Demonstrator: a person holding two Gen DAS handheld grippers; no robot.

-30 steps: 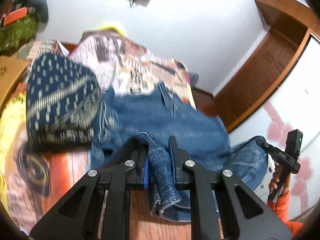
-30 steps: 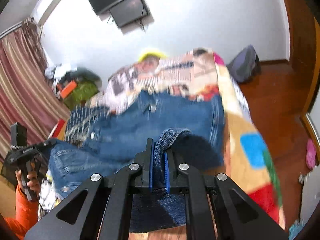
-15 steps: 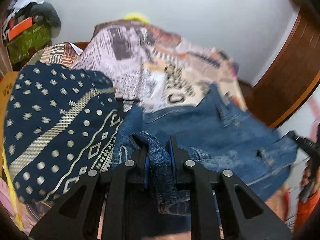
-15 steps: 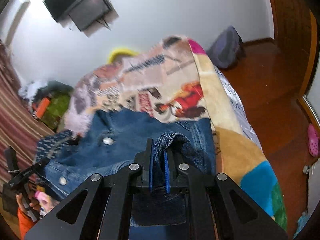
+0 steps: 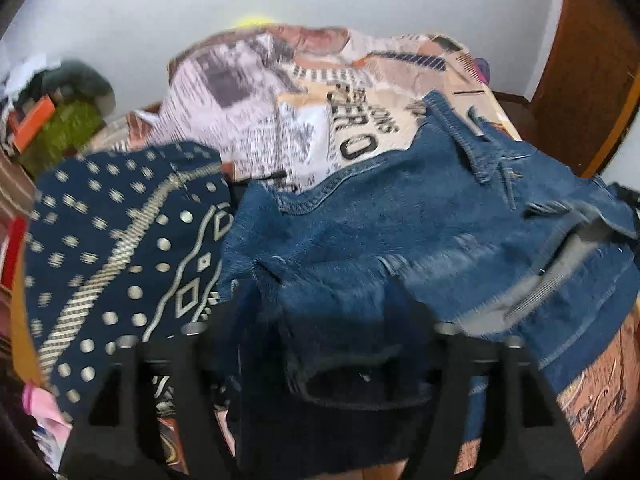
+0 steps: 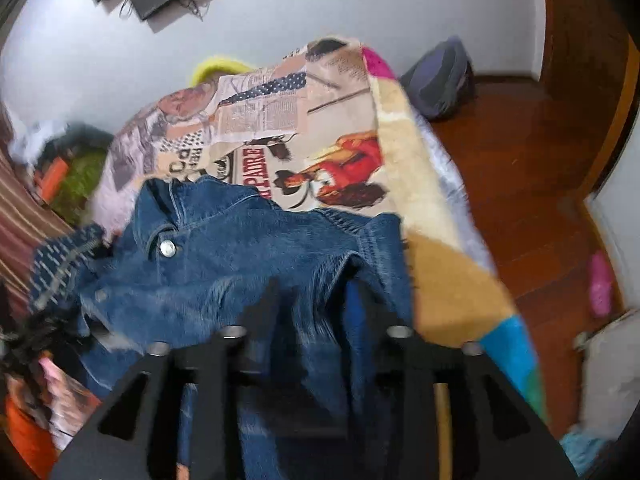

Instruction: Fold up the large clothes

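Observation:
A blue denim jacket [image 5: 400,240] lies spread over the bed, its collar and a metal button [image 6: 167,248] towards the far side. My left gripper [image 5: 320,312] hangs low over the jacket's near edge. Its jaws are opening, wide apart, with loose denim lying between them and no pad pressing on it. My right gripper [image 6: 314,296] is over the jacket's right part [image 6: 240,264]. Its jaws are also opening, with a raised fold of denim standing slack between the fingers. Both views are motion-blurred.
A navy patterned cloth [image 5: 120,248] lies left of the jacket on the newspaper-print bedspread [image 5: 280,112]. The bed's right edge [image 6: 440,200] drops to a wooden floor [image 6: 520,160] with a dark bag [image 6: 440,76] and a pink slipper [image 6: 600,284]. An orange sleeve [image 6: 24,432] shows at the lower left.
Both grippers came down towards the bed with the jacket, then their jaws parted and let go of the denim folds. The jacket now rests on the bedspread.

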